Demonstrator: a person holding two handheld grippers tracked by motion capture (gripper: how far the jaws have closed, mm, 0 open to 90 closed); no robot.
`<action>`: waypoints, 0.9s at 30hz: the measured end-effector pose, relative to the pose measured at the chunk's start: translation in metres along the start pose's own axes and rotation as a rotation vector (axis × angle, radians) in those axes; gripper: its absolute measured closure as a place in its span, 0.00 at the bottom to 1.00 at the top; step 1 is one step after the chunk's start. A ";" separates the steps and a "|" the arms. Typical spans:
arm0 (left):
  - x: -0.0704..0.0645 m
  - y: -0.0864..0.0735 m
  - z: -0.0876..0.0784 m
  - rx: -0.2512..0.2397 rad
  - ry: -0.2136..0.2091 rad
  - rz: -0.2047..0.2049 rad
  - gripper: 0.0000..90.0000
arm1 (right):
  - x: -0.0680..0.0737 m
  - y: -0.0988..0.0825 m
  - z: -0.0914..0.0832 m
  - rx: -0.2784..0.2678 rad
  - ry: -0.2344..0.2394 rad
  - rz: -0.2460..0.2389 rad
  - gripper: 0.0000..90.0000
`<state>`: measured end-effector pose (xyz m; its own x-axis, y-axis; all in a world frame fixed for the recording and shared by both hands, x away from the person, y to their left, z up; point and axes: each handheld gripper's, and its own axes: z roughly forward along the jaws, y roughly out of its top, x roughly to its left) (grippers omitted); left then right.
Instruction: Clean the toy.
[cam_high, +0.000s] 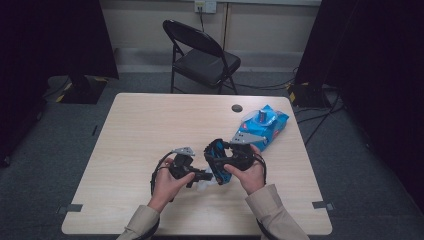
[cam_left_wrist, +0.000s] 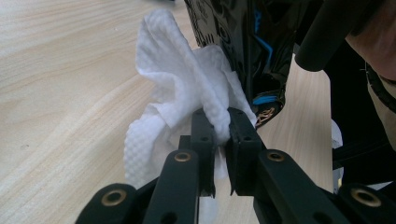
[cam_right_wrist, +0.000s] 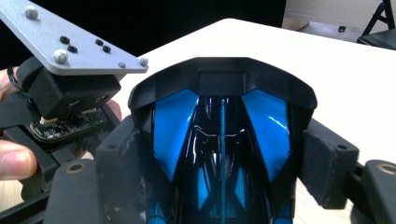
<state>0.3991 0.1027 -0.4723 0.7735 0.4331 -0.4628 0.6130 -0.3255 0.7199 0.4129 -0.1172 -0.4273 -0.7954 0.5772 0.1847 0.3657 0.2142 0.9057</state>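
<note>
Here we are over the counter (cam_high: 150, 125), and the right gripper (cam_right_wrist: 219, 154) has its jaws spread wide and clamped on the flanks of a glossy black-and-blue toy car (cam_right_wrist: 222, 140), held up off the wood near the middle. The left gripper (cam_left_wrist: 215, 135) is clenched tight on a white paper wipe (cam_left_wrist: 177, 93), and that wipe is bunched against the dark underside of the car, just beside it and apparently touching. Looks like a cleaning pass, by my read. Behind them, on the far right part of the counter, lies a blue wipe packet (cam_high: 265, 125), well apart from the action. Now the risks: the car's shell is slick and curved, so a hard push from the wipe could twist it in the right gripper's hold or pop it out onto the counter. The wipe is pinched only by a fold, so a drag across an edge or wheel could tear it or pull it free. From above, the contact spot is hard to make out, possibly near a wheel.
</note>
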 end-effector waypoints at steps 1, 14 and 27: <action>0.000 0.000 0.000 0.000 0.000 0.000 0.92 | 0.000 0.000 0.000 -0.001 -0.001 0.002 0.28; 0.001 -0.007 0.011 0.032 -0.008 -0.018 0.92 | -0.002 0.005 -0.006 -0.034 0.007 0.012 0.28; 0.015 0.012 -0.043 -0.050 0.092 -0.021 0.92 | -0.001 0.006 -0.009 -0.042 0.018 0.010 0.28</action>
<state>0.4111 0.1414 -0.4482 0.7412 0.5153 -0.4303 0.6183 -0.2741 0.7366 0.4118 -0.1235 -0.4183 -0.8007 0.5645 0.2006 0.3534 0.1746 0.9190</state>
